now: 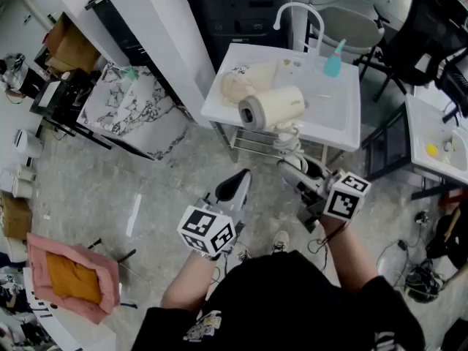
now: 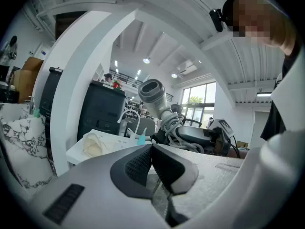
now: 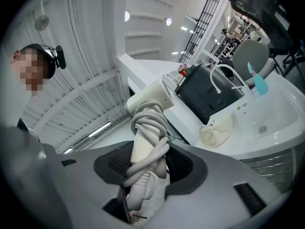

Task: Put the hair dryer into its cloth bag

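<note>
The cream hair dryer hangs in the air in front of the white sink table, its barrel pointing left. Its grey cord is wound round the handle, and my right gripper is shut on that handle. The crumpled cream cloth bag lies on the table's left part, just beyond the dryer. My left gripper is shut and empty, held low to the left of the dryer; the bag shows past it.
A teal bottle and a white faucet stand at the back of the sink table. A marble-patterned box sits on the floor to the left, a black cabinet behind, and chairs to the right.
</note>
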{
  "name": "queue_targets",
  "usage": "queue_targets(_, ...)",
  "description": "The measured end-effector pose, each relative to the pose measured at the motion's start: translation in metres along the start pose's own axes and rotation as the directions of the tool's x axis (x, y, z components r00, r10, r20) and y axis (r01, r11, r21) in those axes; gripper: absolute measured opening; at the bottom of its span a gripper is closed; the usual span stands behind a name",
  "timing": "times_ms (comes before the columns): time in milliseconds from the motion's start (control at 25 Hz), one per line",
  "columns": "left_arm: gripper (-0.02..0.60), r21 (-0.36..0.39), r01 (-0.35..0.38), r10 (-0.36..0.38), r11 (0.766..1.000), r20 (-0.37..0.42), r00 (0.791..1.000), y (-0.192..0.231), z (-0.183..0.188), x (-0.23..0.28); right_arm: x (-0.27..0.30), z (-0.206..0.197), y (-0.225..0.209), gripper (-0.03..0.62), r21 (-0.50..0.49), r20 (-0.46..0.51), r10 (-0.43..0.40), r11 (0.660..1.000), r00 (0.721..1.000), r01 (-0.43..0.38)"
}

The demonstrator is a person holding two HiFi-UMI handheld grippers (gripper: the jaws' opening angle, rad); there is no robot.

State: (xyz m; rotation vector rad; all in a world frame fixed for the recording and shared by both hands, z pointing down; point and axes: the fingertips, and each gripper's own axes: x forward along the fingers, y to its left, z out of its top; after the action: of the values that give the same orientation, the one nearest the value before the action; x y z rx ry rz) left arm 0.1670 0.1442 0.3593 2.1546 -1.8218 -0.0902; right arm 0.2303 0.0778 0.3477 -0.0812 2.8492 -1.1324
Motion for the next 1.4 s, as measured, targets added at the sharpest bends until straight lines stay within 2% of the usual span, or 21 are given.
queue_targets(280, 0.003, 0.000, 0.006, -0.006, 1.000, 0.005, 1.000, -0.002, -0.002, -0.001, 0.000, 0.002, 0.004, 0.196, -0.035, 0.001, 0.014, 0.999, 1.000, -0.014)
queue_targets(440, 0.004, 0.007, 0.012, -0.012, 1.000, 0.007, 1.000, -0.003, -0.002, -0.001, -0.004, 0.000, -0.001, 0.197, -0.012, 0.005, 0.006, 1.000, 1.000, -0.006)
queue_targets(640, 0.005, 0.015, 0.011, -0.011, 1.000, 0.004, 1.000, -0.006, 0.000, -0.001, 0.000, 0.012, 0.010, 0.198, -0.065, -0.004, 0.034, 0.997, 0.999, -0.034)
queue_targets(760, 0.003, 0.016, 0.005, -0.005, 1.000, 0.005, 1.000, -0.009, 0.000, 0.001, -0.005, 0.012, 0.003, 0.196, -0.042, -0.004, 0.023, 0.999, 1.000, -0.024)
queue_targets(1320, 0.005, 0.024, -0.045, 0.044, 0.999, 0.022, 0.999, -0.022, -0.006, 0.030, -0.025, 0.032, -0.017, 0.196, -0.070, -0.022, 0.061, 0.996, 0.998, -0.062)
queue_targets(1360, 0.084, 0.039, -0.055, 0.054, 0.998, 0.019, 0.998, -0.021, -0.006, 0.033, -0.025, 0.033, -0.018, 0.196, -0.070, -0.021, 0.060, 0.996, 0.998, -0.061)
queue_targets(1400, 0.218, 0.054, -0.058, 0.058, 0.997, 0.011, 0.998, -0.020, -0.006, 0.035, -0.025, 0.035, -0.020, 0.196, -0.070, -0.020, 0.059, 0.996, 0.998, -0.060)
